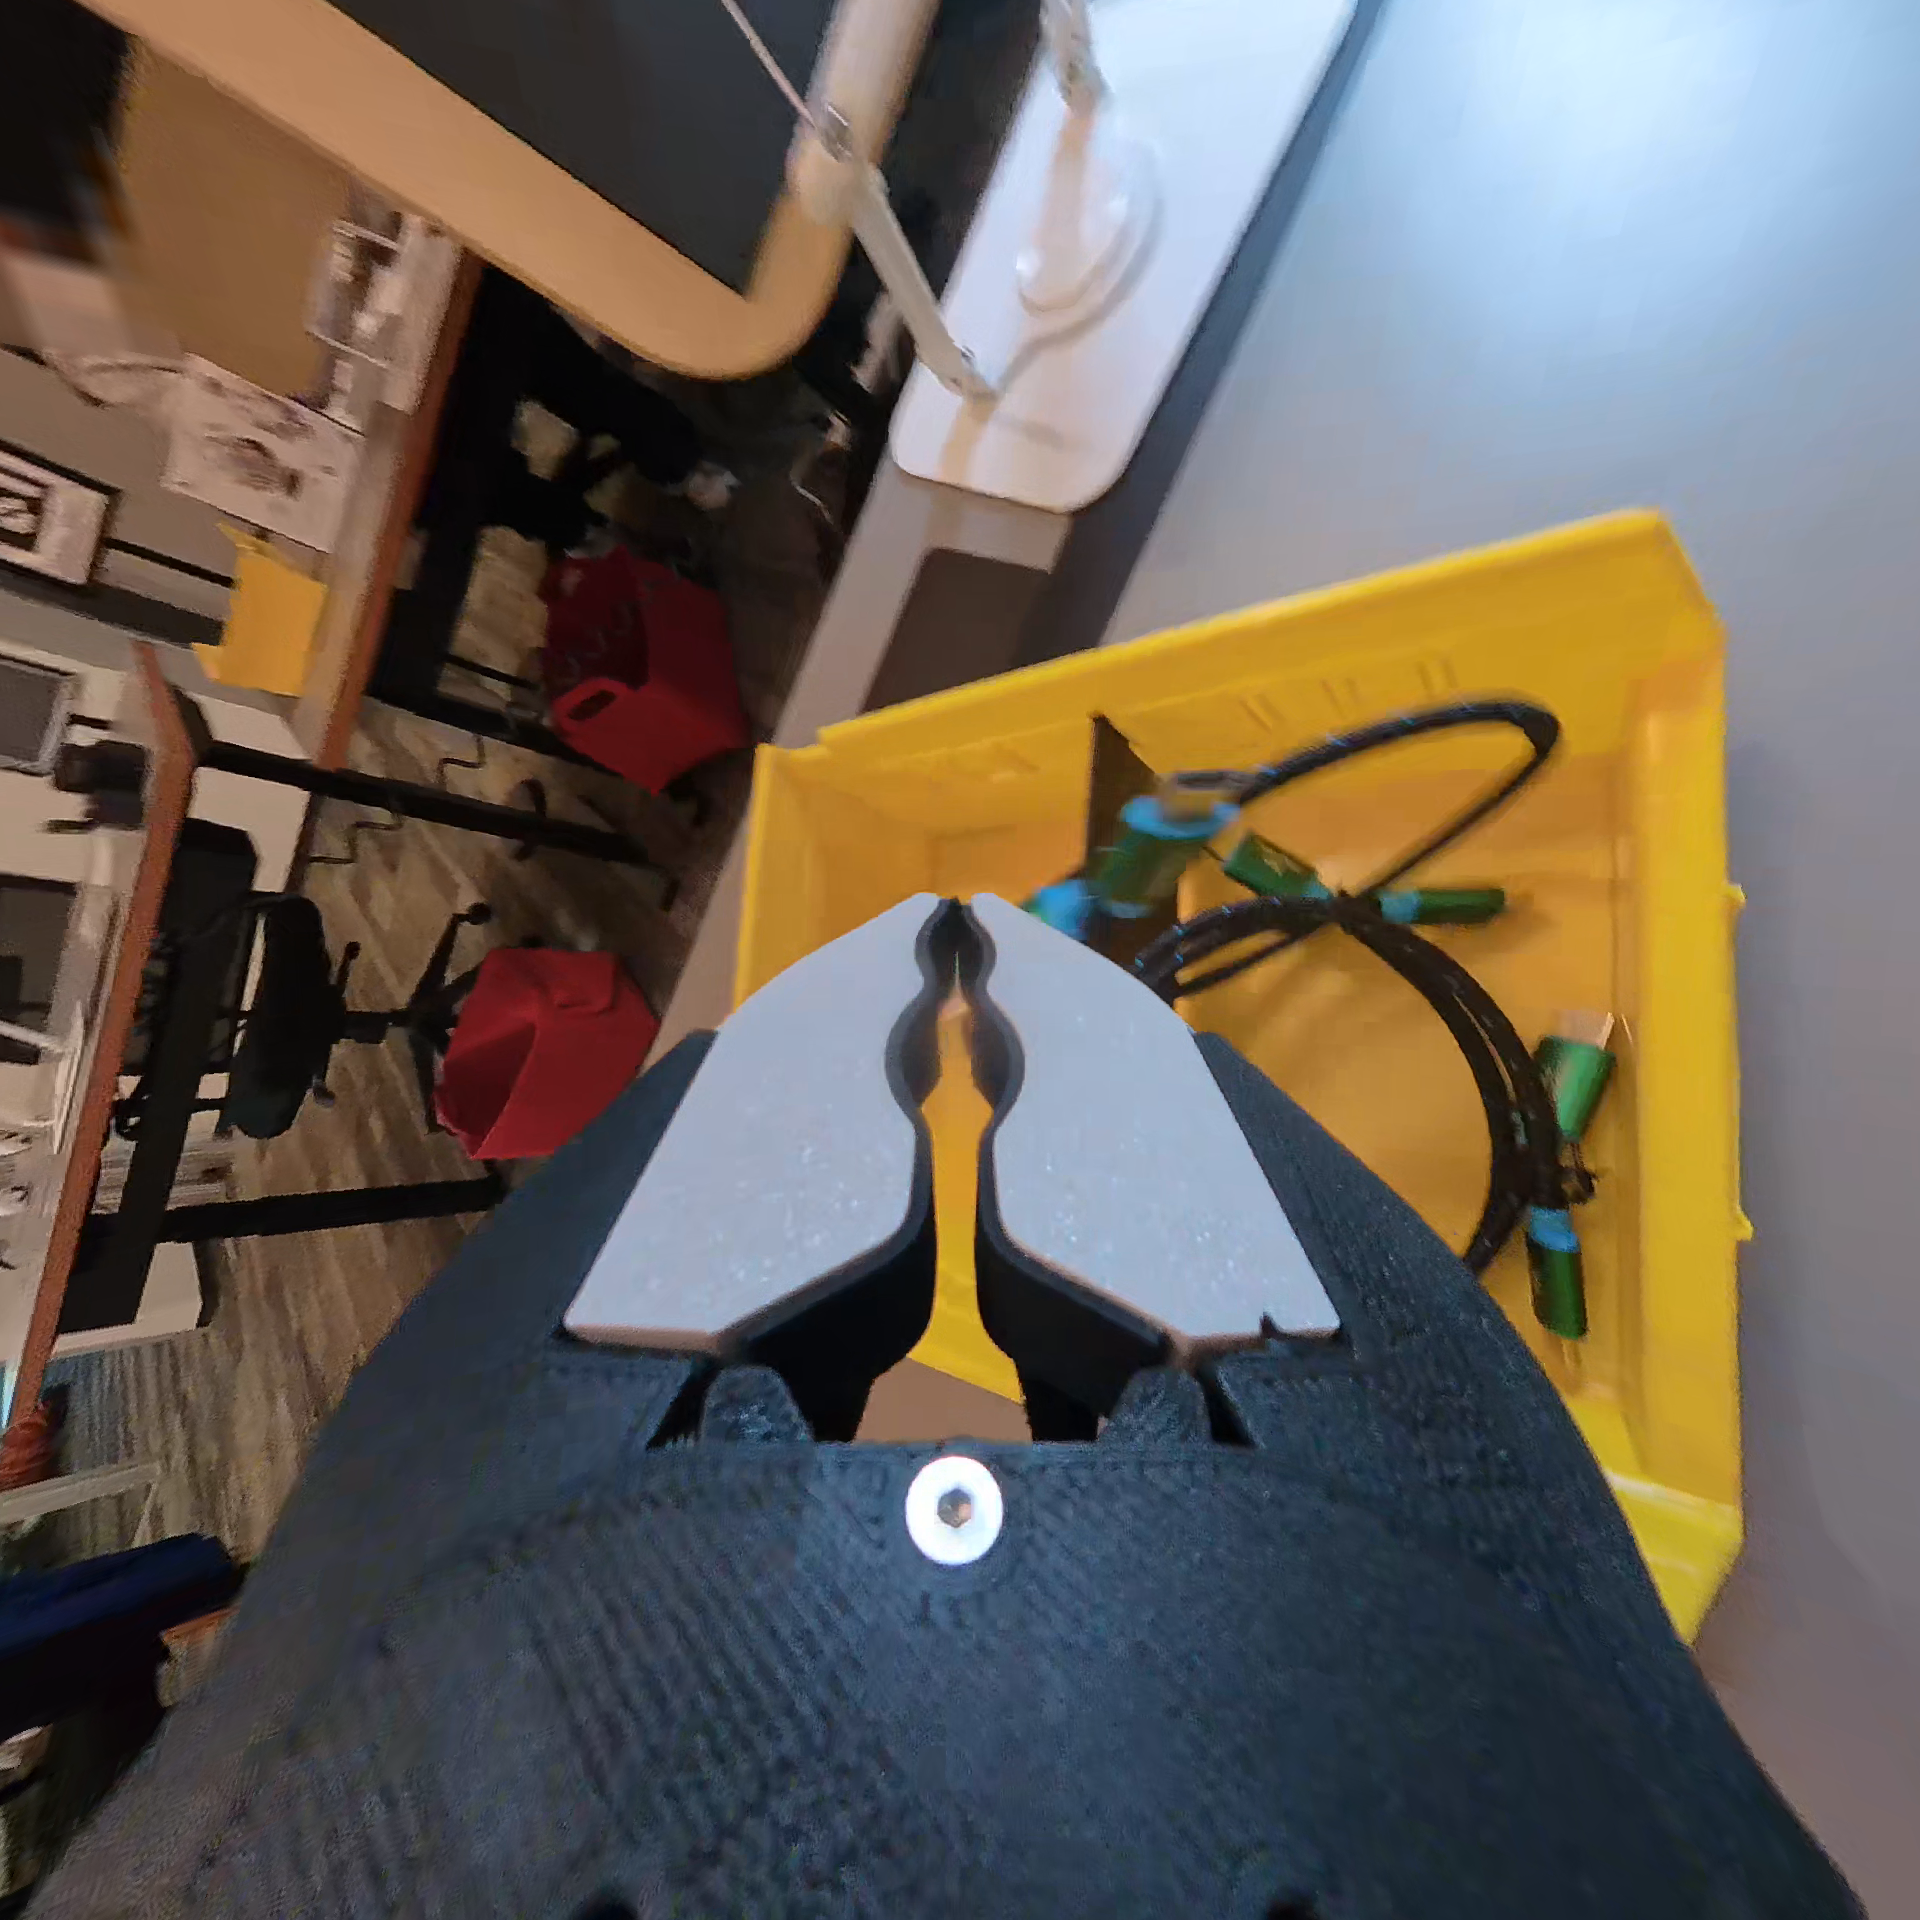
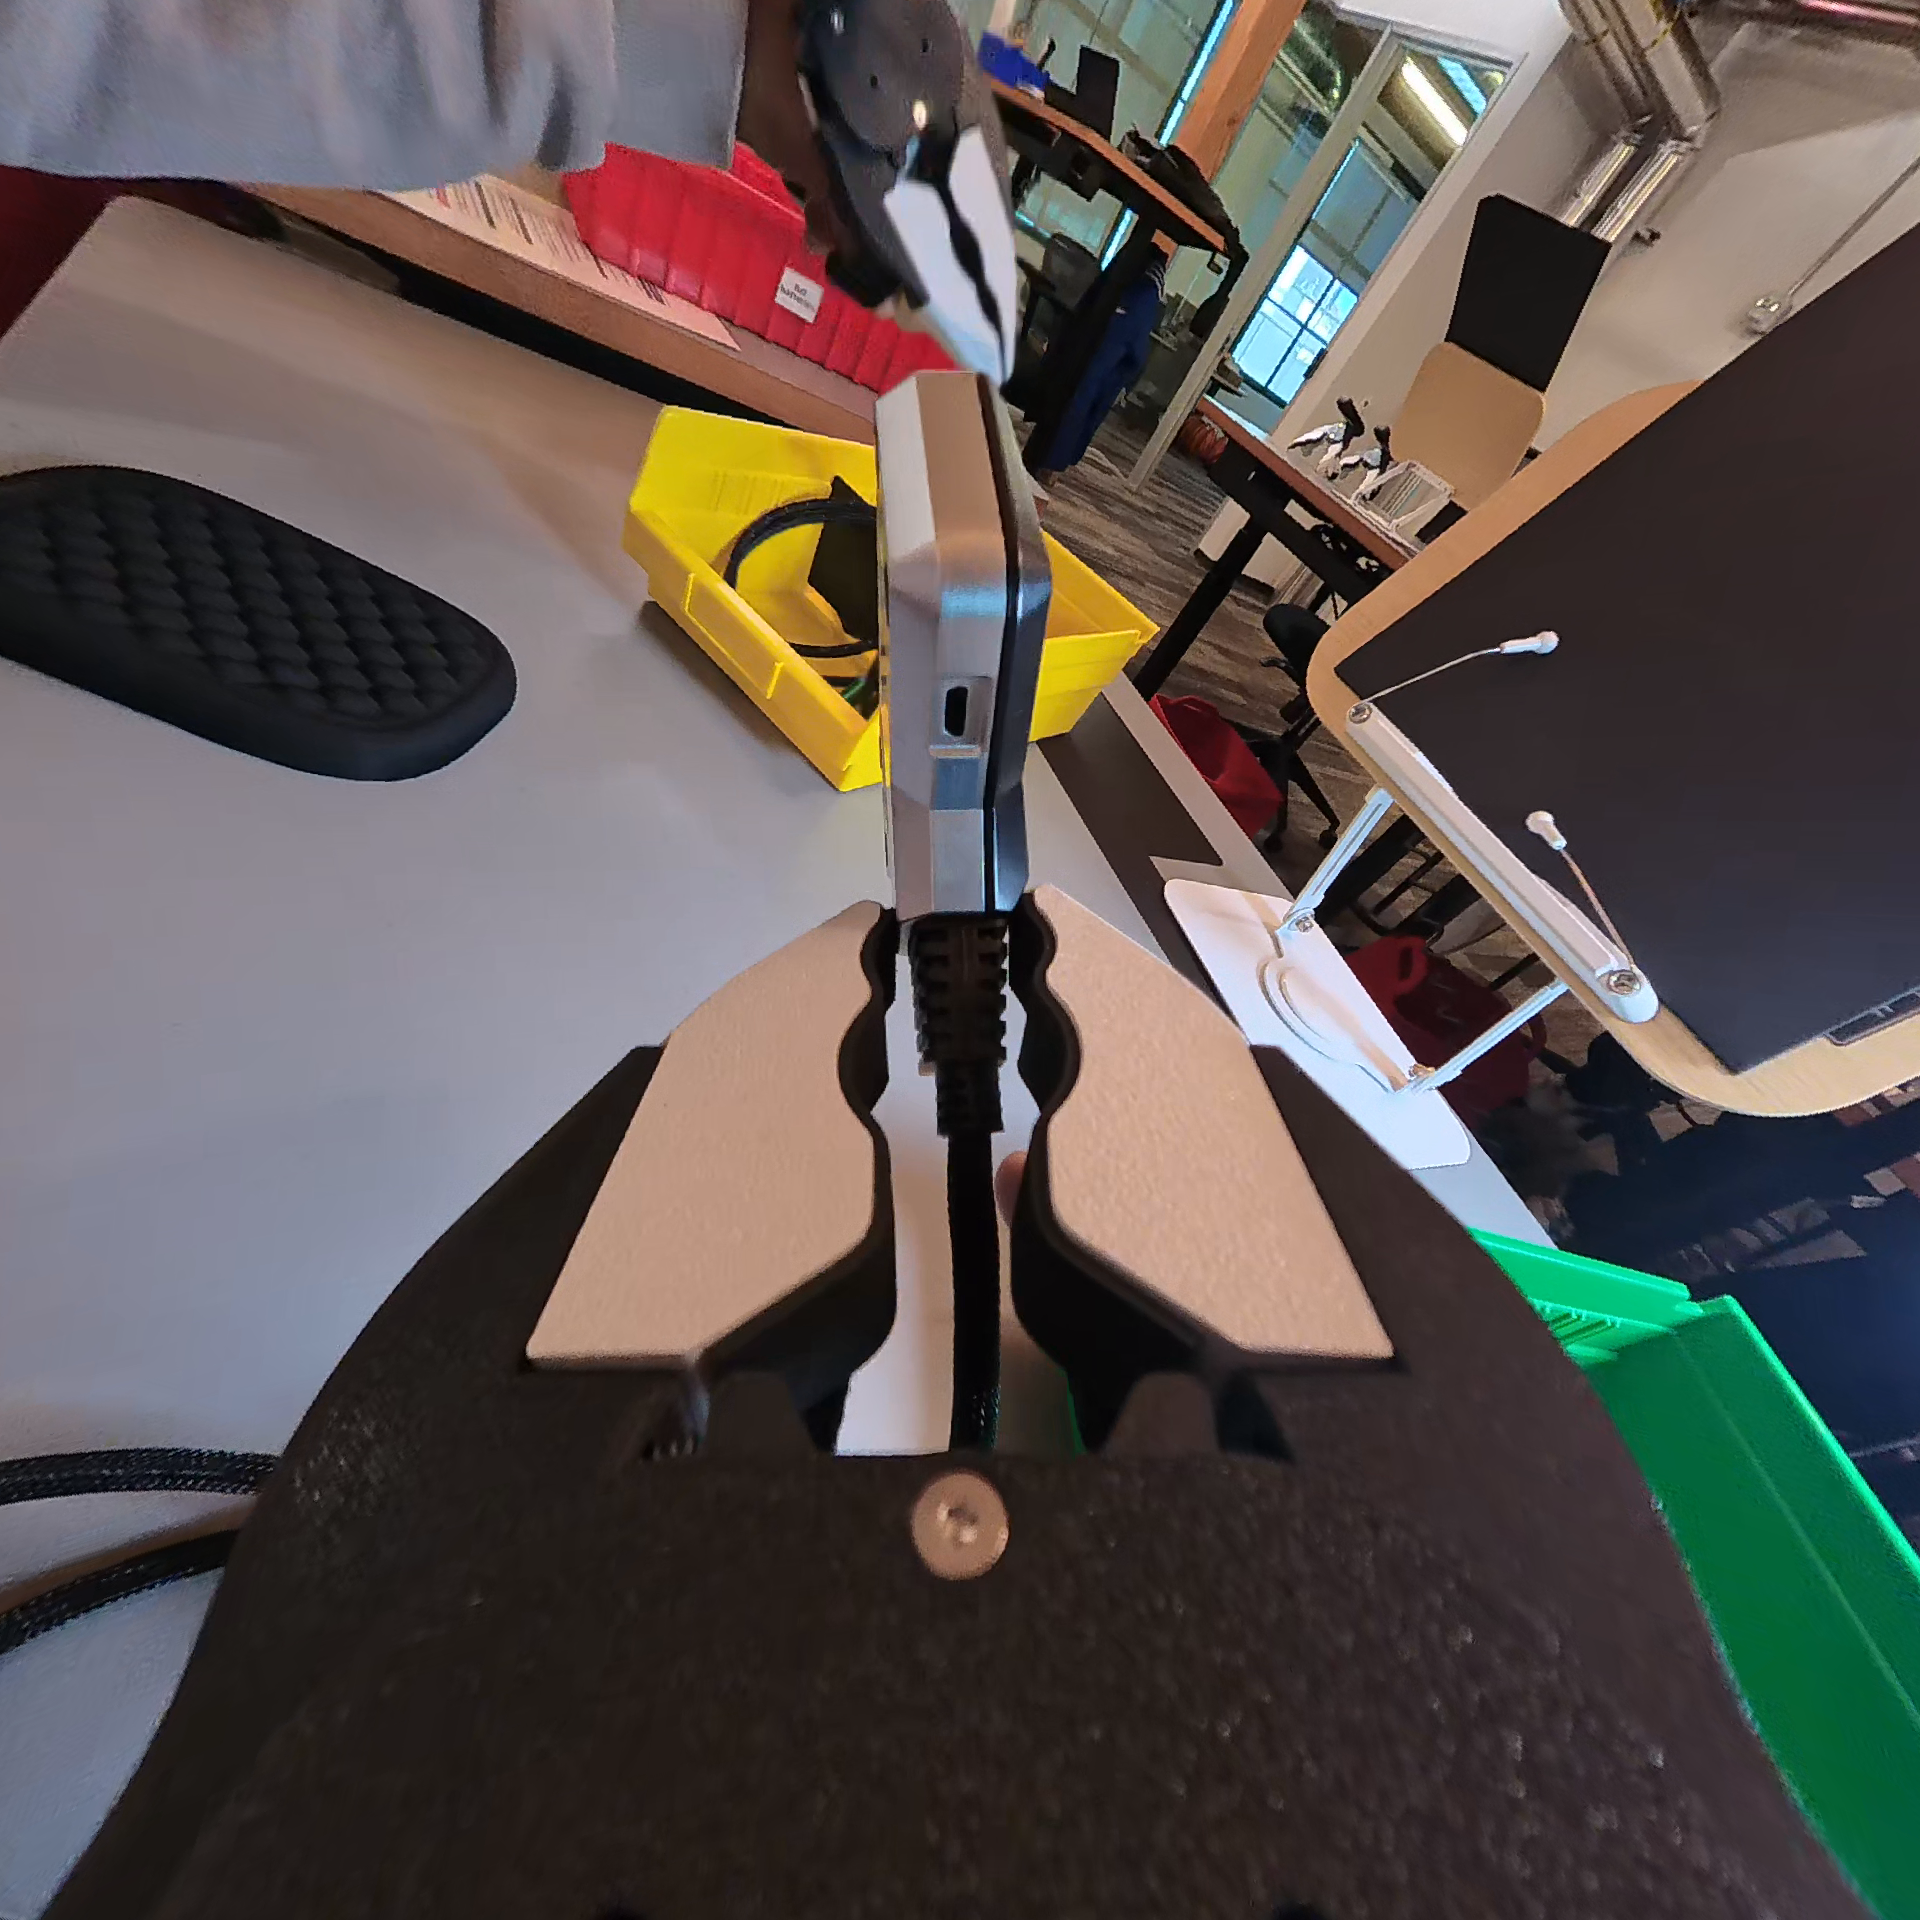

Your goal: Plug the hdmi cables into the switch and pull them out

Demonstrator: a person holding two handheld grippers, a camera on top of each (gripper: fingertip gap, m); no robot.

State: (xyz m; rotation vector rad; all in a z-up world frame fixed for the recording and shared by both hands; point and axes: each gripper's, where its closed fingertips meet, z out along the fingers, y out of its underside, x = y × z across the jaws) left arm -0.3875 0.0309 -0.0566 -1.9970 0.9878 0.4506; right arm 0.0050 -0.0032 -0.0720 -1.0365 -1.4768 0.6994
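The right claw [image 2: 958,925] pinches the switch's [image 2: 951,644] cable [image 2: 961,997] — the switch could swing; the left claw [image 1: 958,920], closed, holds nothing.

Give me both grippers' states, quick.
Left gripper: shut, holding nothing.
Right gripper: shut on the black cable's strain relief, at the switch.

Left hand-held gripper [image 1: 958,920] empty, fingertips nearly touching, above yellow bin [image 1: 1351,1091] holding black hdmi cables [image 1: 1351,935], green-sleeved plugs.

A slim silver-and-black HDMI switch box [image 2: 951,644] stands on edge, black braided pigtail [image 2: 961,1018] underneath; green-plugged black braided HDMI cables [image 1: 1351,925] lie coiled in a yellow plastic bin [image 1: 1683,727].
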